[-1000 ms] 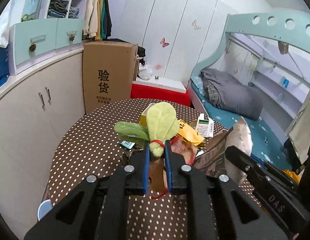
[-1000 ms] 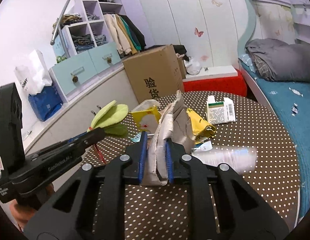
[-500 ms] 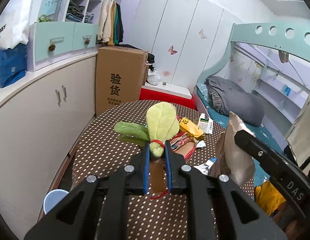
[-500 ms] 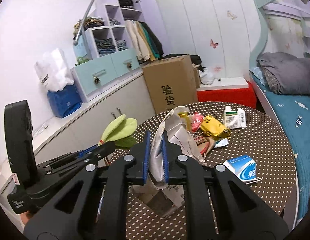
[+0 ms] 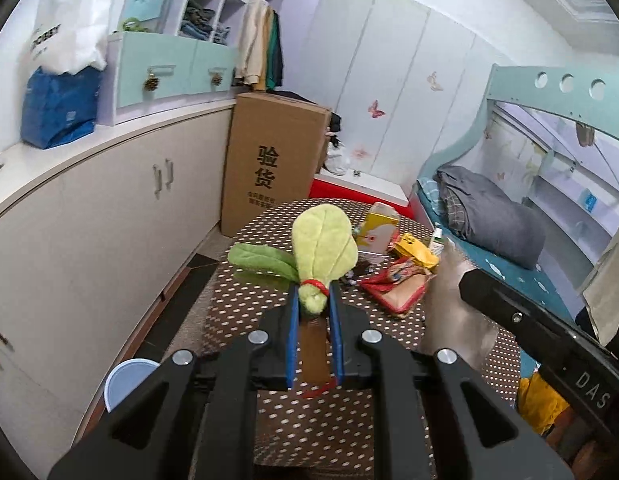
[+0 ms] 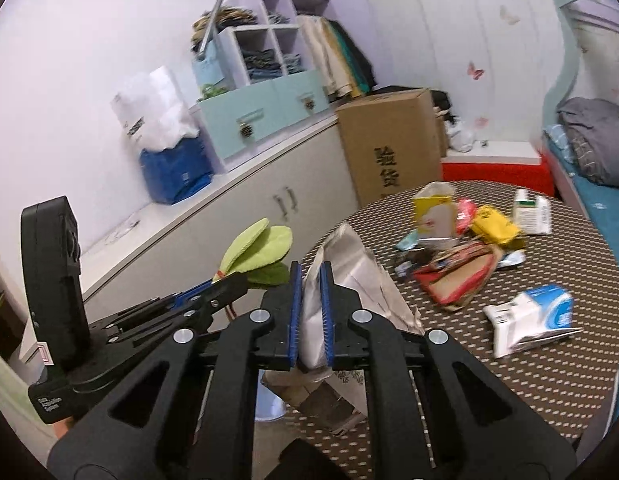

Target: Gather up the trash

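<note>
Left gripper (image 5: 314,312) clamped on plush (image 5: 323,250), right gripper (image 6: 309,300) clamped on paper bag (image 6: 349,276); best carried level past table's (image 6: 549,380) near edge toward bin (image 5: 127,380).

A round table (image 5: 245,248) with a brown polka-dot cloth stands beside curved cream cabinets (image 5: 109,216). A tall cardboard box (image 5: 269,160) stands against white wardrobe doors (image 5: 389,80) with butterfly stickers. A teal bunk bed (image 5: 549,100) holds a grey blanket (image 5: 493,216)
</note>
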`<state>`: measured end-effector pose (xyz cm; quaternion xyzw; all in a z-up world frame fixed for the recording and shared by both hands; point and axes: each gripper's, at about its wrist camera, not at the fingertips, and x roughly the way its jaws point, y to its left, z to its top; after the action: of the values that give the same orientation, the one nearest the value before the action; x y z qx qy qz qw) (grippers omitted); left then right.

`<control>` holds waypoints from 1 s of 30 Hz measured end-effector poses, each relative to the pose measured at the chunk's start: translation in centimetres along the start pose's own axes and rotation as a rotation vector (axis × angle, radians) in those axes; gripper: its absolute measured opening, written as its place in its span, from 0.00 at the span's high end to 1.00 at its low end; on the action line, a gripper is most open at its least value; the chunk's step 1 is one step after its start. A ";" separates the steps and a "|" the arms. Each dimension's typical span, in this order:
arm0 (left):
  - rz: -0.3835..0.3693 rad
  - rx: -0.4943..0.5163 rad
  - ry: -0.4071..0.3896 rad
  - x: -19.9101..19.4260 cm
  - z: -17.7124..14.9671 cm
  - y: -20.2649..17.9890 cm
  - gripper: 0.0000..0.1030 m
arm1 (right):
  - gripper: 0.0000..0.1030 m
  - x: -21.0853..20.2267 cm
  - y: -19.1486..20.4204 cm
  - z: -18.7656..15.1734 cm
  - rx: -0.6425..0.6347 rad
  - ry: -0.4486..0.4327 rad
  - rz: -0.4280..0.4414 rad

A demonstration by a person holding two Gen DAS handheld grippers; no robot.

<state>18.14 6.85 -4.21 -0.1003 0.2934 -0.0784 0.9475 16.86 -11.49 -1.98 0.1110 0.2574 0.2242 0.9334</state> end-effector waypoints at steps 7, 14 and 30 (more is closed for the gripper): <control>0.056 -0.067 -0.003 -1.1 -0.5 5.3 0.87 | 0.94 2.5 4.6 -0.8 -0.063 0.043 0.065; 0.039 -0.110 0.065 1.4 -1.7 7.7 0.87 | 0.94 6.9 4.0 -2.5 -0.028 0.118 0.043; 0.020 -0.103 0.113 4.1 -3.2 7.6 0.87 | 0.63 8.6 0.2 -4.7 0.057 0.186 -0.053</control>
<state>20.35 12.96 -10.76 -0.1414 0.3510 -0.0591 0.9237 20.90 -6.74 -9.59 0.1096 0.3520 0.2015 0.9075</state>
